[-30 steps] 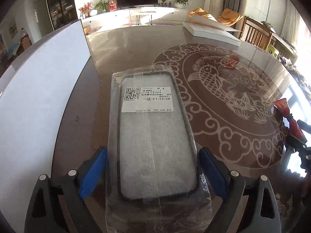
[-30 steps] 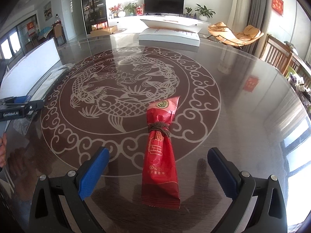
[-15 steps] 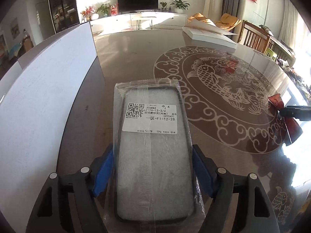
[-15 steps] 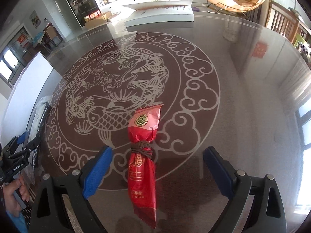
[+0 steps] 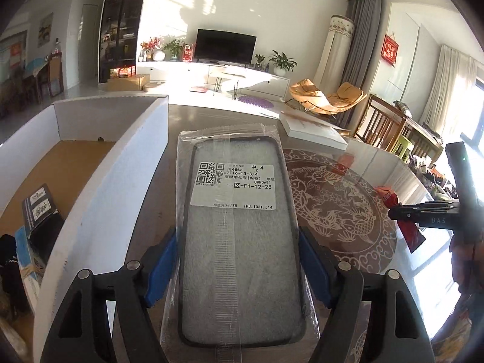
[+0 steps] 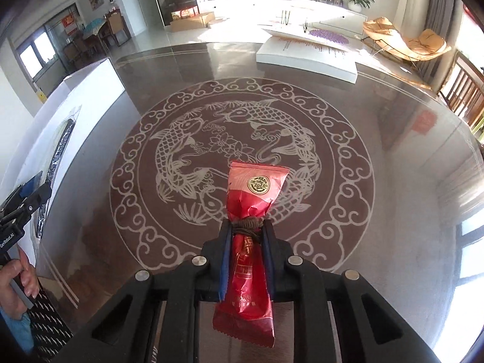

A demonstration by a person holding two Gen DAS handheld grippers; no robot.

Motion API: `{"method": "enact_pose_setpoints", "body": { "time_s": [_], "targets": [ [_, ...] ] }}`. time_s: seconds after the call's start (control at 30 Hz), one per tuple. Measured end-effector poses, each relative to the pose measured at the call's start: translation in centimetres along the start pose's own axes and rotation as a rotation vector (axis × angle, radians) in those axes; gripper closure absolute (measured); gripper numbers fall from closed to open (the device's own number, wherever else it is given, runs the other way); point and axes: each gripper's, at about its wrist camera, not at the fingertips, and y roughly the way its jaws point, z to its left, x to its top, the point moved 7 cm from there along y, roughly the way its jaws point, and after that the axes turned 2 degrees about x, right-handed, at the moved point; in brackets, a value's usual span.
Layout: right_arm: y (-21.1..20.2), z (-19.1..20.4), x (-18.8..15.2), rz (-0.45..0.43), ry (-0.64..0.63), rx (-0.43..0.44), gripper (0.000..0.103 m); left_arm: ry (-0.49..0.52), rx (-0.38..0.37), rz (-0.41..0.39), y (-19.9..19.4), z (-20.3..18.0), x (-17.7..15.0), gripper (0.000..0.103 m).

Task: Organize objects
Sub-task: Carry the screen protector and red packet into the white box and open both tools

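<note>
A bagged phone case (image 5: 239, 251), grey with a black rim and a white barcode label, is clamped by its long sides between the blue pads of my left gripper (image 5: 239, 272) and held above the table. A red foil snack packet (image 6: 257, 187), tied at the waist with brown cord, is pinched at the cord by my right gripper (image 6: 246, 242), which is shut on it and holds it clear of the table. In the left wrist view the right gripper (image 5: 423, 216) shows at the right edge with the red packet (image 5: 393, 202). In the right wrist view the left gripper (image 6: 27, 199) shows at the far left.
An open white-walled box (image 5: 99, 187) with a brown floor stands just left of the case and holds a dark booklet (image 5: 39, 211). The glossy round table (image 6: 393, 181) carries a fish pattern. A flat white box (image 6: 305, 57) lies at its far side. A hand (image 6: 18, 278) grips the left handle.
Both grippers closed, the left on the phone case and the right on the red packet. Both lifted their loads off the table. The left view now looks over the box wall.
</note>
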Motion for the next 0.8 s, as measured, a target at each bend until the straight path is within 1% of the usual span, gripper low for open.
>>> {"method": "enact_pose_setpoints", "body": {
  "time_s": [0.07,0.1,0.17,0.27,0.4,0.47,0.57,0.6,0.63,0.67,0.7,0.73,0.77,0.8],
  "targets": [
    [-1.2,3.1,2.0,-0.047,-0.024,0.059,0.084,-0.036,-0.011,-0.057,-2.6,0.9,2.3,0.029],
    [-1.4,5.1,3.3,-0.069,-0.039,0.094,0.084,-0.052,-0.002,-0.083,-3.9,1.8,3.3,0.029],
    [-2.1,9.5,5.4,-0.105,-0.070,0.172,0.084,-0.091,0.037,-0.124,-6.4,4.5,4.9,0.029],
    [-2.1,17.1,8.2,-0.134,-0.125,0.302,0.084,-0.162,0.129,-0.123,-8.4,10.3,5.6,0.029],
    [-0.4,28.4,10.1,-0.108,-0.196,0.466,0.084,-0.232,0.294,-0.052,-9.4,18.0,3.8,0.029],
    [0.9,33.8,10.1,-0.080,-0.245,0.517,0.084,-0.253,0.369,-0.004,-9.3,20.6,2.6,0.028],
    [4.0,40.1,9.1,-0.012,-0.310,0.534,0.083,-0.268,0.462,0.078,-8.1,23.2,0.5,0.028],
    [5.4,41.6,8.5,0.024,-0.320,0.533,0.083,-0.270,0.475,0.103,-7.7,23.7,-0.1,0.028],
    [6.8,42.7,7.9,0.061,-0.326,0.522,0.082,-0.273,0.481,0.124,-7.2,24.1,-0.6,0.025],
    [7.9,43.4,7.4,0.088,-0.330,0.507,0.080,-0.277,0.486,0.141,-6.6,24.4,-0.8,0.019],
    [8.9,43.7,7.0,0.105,-0.326,0.498,0.072,-0.270,0.498,0.158,-6.3,24.7,-1.1,0.015],
    [9.5,43.7,6.8,0.111,-0.321,0.486,0.066,-0.264,0.507,0.167,-6.0,24.6,-1.2,0.010],
    [9.7,43.6,6.8,0.102,-0.317,0.465,0.049,-0.260,0.515,0.172,-5.8,24.5,-1.2,0.009],
    [9.7,43.1,7.0,0.083,-0.311,0.448,0.034,-0.255,0.522,0.169,-5.7,24.3,-1.0,0.008]
  ]
}}
